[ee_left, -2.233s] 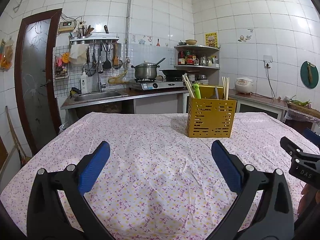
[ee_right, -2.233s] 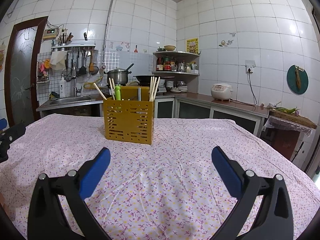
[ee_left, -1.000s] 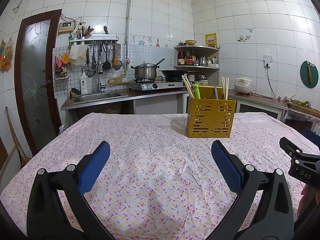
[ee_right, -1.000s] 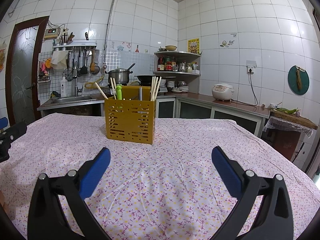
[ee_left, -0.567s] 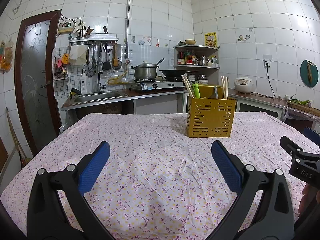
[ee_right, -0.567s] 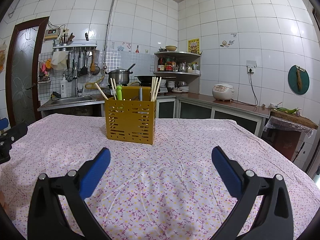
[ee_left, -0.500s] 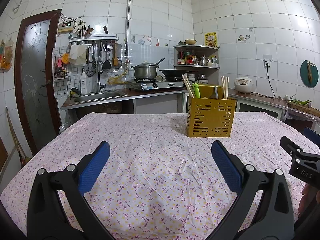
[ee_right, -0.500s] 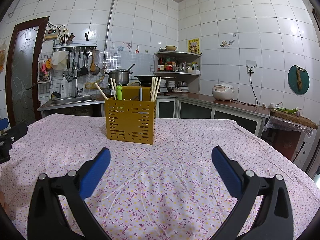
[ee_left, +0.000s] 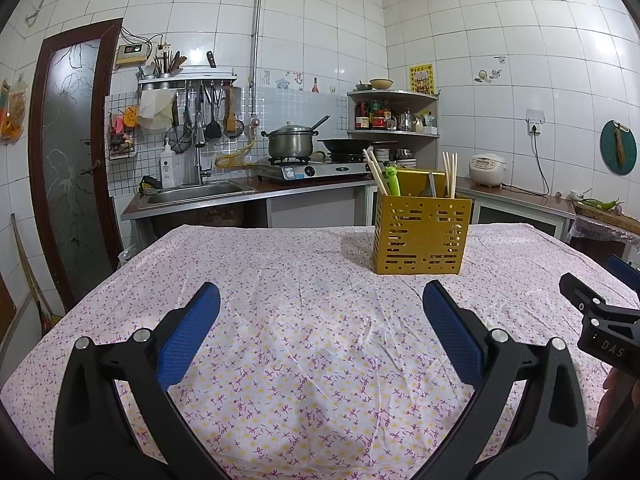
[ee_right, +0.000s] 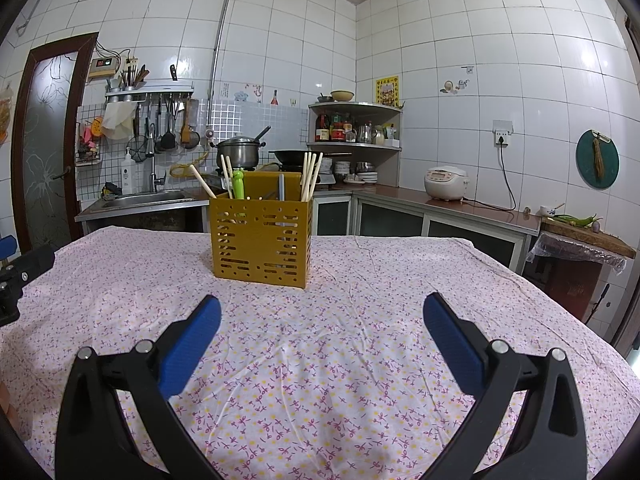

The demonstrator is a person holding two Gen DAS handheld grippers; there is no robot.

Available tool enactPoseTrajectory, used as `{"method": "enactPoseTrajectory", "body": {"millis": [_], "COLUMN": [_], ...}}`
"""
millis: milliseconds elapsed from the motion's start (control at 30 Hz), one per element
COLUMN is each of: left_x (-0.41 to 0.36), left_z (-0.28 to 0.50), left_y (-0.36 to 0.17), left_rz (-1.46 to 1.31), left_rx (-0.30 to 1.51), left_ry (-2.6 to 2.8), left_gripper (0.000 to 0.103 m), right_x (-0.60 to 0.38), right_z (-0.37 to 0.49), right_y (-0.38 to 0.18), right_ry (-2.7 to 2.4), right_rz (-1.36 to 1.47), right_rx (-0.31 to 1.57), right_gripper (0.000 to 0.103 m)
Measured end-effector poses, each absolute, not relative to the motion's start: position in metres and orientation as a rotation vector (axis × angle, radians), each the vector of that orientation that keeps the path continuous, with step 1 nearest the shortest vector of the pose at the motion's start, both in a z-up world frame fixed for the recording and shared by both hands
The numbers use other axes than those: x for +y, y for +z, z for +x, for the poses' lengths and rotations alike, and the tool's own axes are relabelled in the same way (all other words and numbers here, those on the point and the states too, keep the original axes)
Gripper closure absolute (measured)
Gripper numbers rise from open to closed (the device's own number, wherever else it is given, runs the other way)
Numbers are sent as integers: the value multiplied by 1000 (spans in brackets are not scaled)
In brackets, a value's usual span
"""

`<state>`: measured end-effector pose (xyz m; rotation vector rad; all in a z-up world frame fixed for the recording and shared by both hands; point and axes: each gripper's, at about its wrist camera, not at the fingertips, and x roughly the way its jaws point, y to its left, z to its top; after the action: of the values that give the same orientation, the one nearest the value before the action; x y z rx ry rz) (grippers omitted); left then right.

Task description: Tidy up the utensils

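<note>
While both tools sit low over the near part of the worktop (ee_left: 280, 280), neither holds anything: left tool (ee_left: 320, 336) is spread wide, right tool (ee_right: 320, 336) is spread wide, blue pads bare

Yellow utensil holder (ee_right: 262, 240) stands upright toward the far edge of the worktop, right of centre from the left view, left of centre from the right view, well apart from both tools. Chopsticks (ee_right: 310, 176) stand at its right side, more lean out at the left beside a green utensil (ee_right: 239, 184), and a grey handle (ee_right: 281, 186) sits mid-box. No loose utensils show on the cloth in either view

My read: sorting looks mostly done, or the remaining work is regrouping inside the holder. Can't tell the compartment layout from here

If regrouping:
- right tool is the better lined up with the box, so use it to pick and keep the left free to steady the holder wall
- the leaning chopsticks at the left are the likely target; grip high on the shafts, above the rim, pads square across
- close to narrow before contact so neighbours aren't knocked
- lift straight up until the tips clear the rim, then move across
- box looks light and perforated, and the cloth is wrinkled, so a sideways pull may drag or tip it
</note>
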<state>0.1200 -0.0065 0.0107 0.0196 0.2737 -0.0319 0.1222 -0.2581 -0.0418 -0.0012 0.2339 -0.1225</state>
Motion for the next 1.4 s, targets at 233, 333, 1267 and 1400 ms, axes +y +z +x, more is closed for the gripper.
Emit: {"method": "enactPoseTrajectory", "body": {"millis": [233, 333, 1267, 1400], "left_x": [-5, -5, -4, -3], "left_z": [121, 122, 121, 121], "left_y": [10, 10, 13, 13], "left_rz": [16, 16, 22, 21], "left_rx": [276, 276, 269, 270], "left_ry": [-34, -34, -26, -26], "left_gripper": [5, 5, 5, 5], "right_x": [-258, -258, -258, -258], "right_z": [122, 122, 122, 122], "right_y": [-42, -42, -43, -43], "right_ry": [-122, -121, -120, -120], "right_rz": [-2, -3, -4, -4], "right_rx": [234, 235, 236, 237], "right_gripper": [4, 4, 4, 4]}}
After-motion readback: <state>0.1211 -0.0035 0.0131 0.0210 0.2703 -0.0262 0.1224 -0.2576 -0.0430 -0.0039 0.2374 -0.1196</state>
